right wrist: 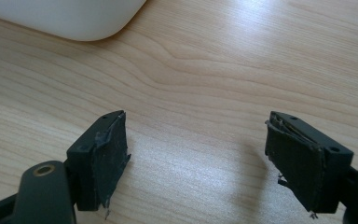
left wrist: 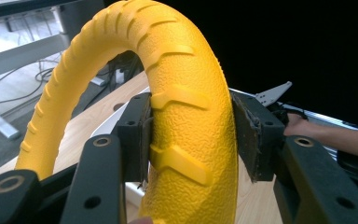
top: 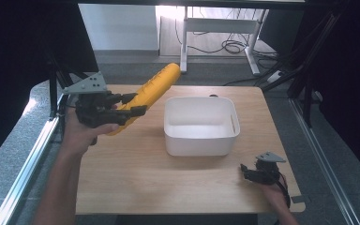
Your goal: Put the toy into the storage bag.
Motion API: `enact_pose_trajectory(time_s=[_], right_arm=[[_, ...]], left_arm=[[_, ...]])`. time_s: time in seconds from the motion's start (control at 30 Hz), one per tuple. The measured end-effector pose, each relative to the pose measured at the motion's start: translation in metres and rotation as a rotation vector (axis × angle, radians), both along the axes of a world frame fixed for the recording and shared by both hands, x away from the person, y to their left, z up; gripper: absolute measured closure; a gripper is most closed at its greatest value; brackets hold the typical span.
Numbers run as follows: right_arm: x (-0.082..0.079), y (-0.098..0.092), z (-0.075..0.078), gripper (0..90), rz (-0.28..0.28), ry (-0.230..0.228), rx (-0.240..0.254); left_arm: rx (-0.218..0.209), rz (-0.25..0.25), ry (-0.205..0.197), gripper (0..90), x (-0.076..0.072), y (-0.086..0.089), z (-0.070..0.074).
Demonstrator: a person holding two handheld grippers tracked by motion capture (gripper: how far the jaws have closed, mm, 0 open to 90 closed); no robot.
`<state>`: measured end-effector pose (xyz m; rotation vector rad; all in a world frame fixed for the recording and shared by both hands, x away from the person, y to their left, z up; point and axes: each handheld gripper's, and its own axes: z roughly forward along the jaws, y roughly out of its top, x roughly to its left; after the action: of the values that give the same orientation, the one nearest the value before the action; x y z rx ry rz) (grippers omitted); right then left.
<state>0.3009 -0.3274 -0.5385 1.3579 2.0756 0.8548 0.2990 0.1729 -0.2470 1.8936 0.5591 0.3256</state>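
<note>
My left gripper (top: 138, 103) is shut on a yellow ring (top: 152, 91) with a tyre-like tread, held in the air over the table's left side and left of the white tub (top: 199, 145). In the left gripper view the ring (left wrist: 186, 93) arches up and to the left, with its thick band squeezed between the pads of the left gripper (left wrist: 191, 140). My right gripper (top: 244, 170) rests low at the front right of the table, in front of the tub. Its jaws stand wide apart over bare wood in the right gripper view (right wrist: 196, 154), with nothing between them.
The white tub sits mid-table with nothing visible inside; its rounded corner (right wrist: 70, 18) lies just beyond the right gripper. The wooden table (top: 145, 173) has metal rails along both sides. A white desk frame and cables (top: 229, 44) stand on the floor behind.
</note>
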Motion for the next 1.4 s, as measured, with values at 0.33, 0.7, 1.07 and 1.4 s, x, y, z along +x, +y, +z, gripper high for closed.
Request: enact_pose_trajectory(time_s=[0.33, 0.7, 1.07, 1.4], right_arm=[[0.0, 0.0, 0.0, 21.3, -0.006, -0.003, 0.005], [0.001, -0.001, -0.001, 21.3, -0.007, -0.006, 0.007], [0.0, -0.002, -0.001, 21.3, -0.011, -0.006, 0.007], [0.0, -0.002, -0.001, 21.4, -0.014, -0.004, 0.008]], left_arm=[[0.002, -0.074, 0.006, 51.4, 0.015, -0.026, 0.021], [0.024, -0.147, 0.016, 51.4, 0.025, -0.06, 0.032], [0.052, -0.208, 0.039, 51.4, 0.036, -0.09, 0.032], [0.071, -0.238, 0.053, 51.4, 0.041, -0.108, 0.03]])
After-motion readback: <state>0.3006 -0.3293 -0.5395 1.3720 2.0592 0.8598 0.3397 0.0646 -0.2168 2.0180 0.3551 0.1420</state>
